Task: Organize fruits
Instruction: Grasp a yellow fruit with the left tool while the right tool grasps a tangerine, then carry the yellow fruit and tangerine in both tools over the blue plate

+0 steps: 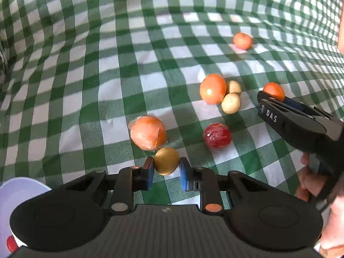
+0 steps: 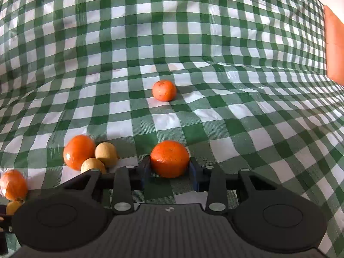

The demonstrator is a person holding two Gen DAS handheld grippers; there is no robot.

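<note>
My left gripper is shut on a small yellow-brown fruit, its blue pads touching both sides. Just beyond lie a wrapped orange and a red fruit. Farther off, a large orange touches two pale yellow fruits. My right gripper is shut on an orange resting on the cloth; it also shows in the left wrist view. Another orange lies farther ahead.
A green-and-white checked cloth covers the whole surface, with folds rising at the back. A white bowl rim shows at the lower left with something red inside. An orange panel stands at the right edge.
</note>
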